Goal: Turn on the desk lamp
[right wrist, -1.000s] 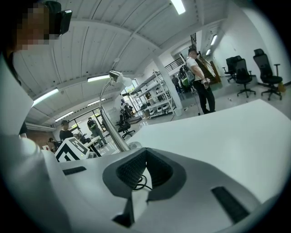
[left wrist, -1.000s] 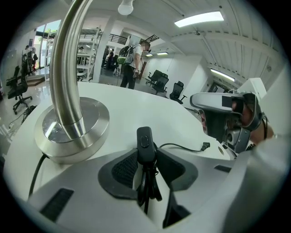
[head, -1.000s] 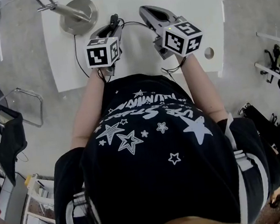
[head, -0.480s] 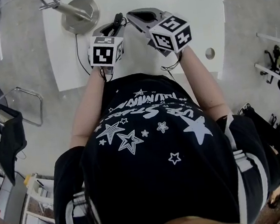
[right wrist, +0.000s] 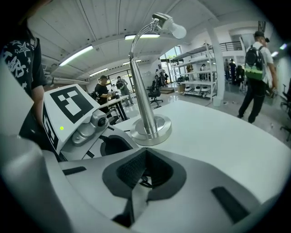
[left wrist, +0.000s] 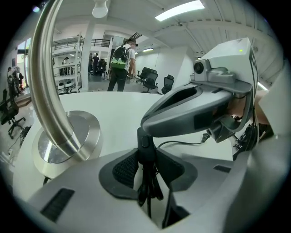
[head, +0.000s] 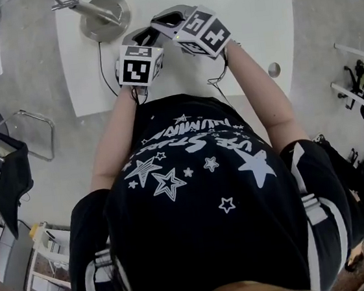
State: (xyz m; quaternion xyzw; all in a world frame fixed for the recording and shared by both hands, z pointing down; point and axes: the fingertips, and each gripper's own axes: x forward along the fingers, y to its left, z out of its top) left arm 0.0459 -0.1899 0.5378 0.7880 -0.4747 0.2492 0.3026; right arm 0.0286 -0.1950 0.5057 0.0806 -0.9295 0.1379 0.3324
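Desk lamp (right wrist: 143, 91) — cord switch (left wrist: 143, 146) pinched between left fingers (left wrist: 123, 170); right fingers (right wrist: 132, 172) pressed together, holding nothing. An off-centre push could twist the switch free.

- The silver metal desk lamp with a round base (head: 105, 16) stands on the white rectangular table (head: 251, 10), at its far left corner.
- The left gripper (head: 145, 36) is over the table just right of the lamp's base, nearer the person.
- The lamp's thin black cord with an inline switch (left wrist: 145, 150) stands upright between that gripper's jaws, touching both pads.
- The right gripper (head: 162, 21) lies just beyond the left one, pointing left toward the lamp.
- A small round grey cap (head: 274, 69) sits in the table's near right corner.
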